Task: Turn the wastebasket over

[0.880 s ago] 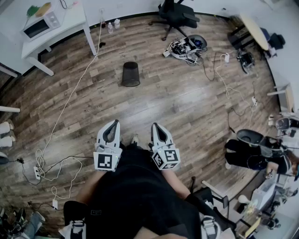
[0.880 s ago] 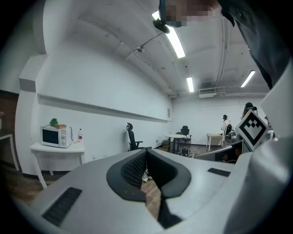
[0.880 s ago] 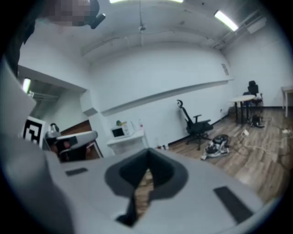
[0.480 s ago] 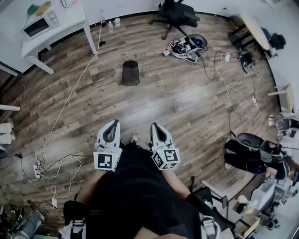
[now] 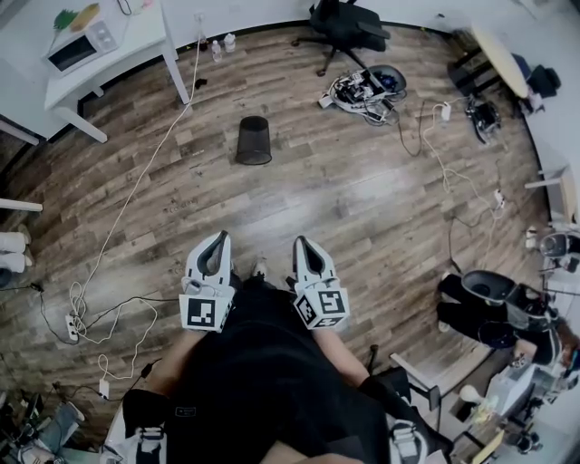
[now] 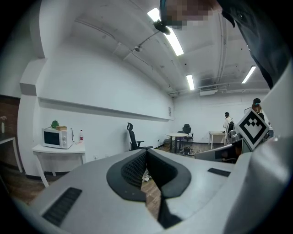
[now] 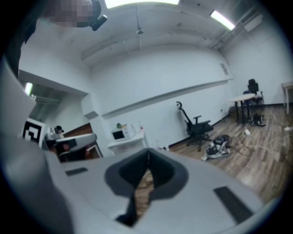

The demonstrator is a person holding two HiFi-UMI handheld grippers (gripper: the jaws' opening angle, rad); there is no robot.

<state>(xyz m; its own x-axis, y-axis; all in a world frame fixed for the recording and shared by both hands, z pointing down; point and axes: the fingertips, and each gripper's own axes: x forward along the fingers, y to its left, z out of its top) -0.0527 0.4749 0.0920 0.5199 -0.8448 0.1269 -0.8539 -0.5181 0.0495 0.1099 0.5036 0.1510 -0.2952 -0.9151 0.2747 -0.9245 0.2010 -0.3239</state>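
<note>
**Both grippers closed and empty, well apart from the wastebasket.**
The left gripper and right gripper sit side by side in front of the person's torso, each with its jaws together on nothing. The wastebasket, dark and apparently mesh, stands alone on the wood floor ahead of them. It lies between the counter carrying a microwave and an office chair. Compared with the frames just before, the grippers and wastebasket hold their places; only the room's margins drift slightly.
</note>
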